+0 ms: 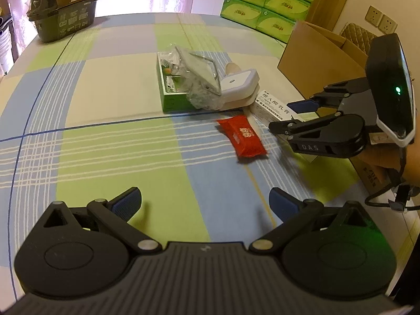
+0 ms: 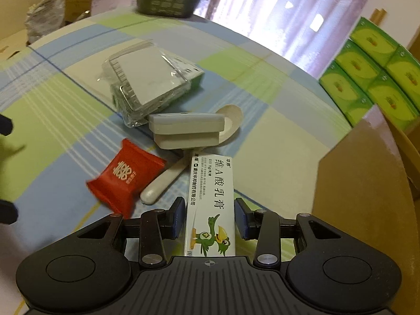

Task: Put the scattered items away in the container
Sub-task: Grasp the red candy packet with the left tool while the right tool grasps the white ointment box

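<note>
Left gripper (image 1: 204, 200) spread wide and idle; right gripper (image 2: 208, 216) straddles the white carton (image 2: 210, 199), pads (image 2: 178, 216) not yet touching.

Closing off-centre could skid the carton into the red packet (image 2: 126, 177) and spoon (image 2: 168, 178), away from the cardboard box (image 2: 367, 191) on its right.

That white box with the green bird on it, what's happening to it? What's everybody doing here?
A person holds a gripper in each hand, tidying a checked table. The right gripper has its fingers on either side of the white box with the green bird, not yet squeezing it. The left gripper hangs open and empty. A red packet, a spoon and other bits lie scattered. The cardboard box for them stands to the right.
</note>
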`<state>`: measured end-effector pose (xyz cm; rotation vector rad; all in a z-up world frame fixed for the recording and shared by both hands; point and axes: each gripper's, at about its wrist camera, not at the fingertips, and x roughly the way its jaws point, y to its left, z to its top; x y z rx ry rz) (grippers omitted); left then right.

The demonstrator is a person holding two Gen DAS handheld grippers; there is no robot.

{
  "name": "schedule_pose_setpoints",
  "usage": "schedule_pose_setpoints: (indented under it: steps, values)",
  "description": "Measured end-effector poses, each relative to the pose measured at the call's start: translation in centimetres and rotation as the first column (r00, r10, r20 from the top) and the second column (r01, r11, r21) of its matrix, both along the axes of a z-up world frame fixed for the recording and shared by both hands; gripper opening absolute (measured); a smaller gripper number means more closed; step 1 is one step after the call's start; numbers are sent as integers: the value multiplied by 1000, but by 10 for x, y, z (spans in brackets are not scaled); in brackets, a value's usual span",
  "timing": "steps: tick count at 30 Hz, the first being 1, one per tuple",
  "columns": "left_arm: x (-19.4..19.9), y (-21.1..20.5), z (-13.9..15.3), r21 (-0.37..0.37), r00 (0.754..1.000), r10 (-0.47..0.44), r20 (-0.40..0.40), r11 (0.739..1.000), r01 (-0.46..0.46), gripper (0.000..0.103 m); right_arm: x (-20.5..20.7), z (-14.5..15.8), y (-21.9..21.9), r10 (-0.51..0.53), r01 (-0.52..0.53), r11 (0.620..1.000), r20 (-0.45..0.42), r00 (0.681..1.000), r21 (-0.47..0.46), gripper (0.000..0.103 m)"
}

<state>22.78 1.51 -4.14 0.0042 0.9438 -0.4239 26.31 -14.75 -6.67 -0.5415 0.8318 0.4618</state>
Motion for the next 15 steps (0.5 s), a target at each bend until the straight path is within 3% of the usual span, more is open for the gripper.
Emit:
schedule_pose_setpoints:
  steps: [11, 15]
  values:
    - [9, 3, 3, 19, 999, -21, 27, 1000, 21, 101, -36, 1, 20, 124, -123, 991, -28, 992, 53, 43]
    - [20, -1, 5, 38, 998, -49, 43, 998, 47, 96, -40, 2, 19, 98, -96, 994, -36, 995, 55, 43]
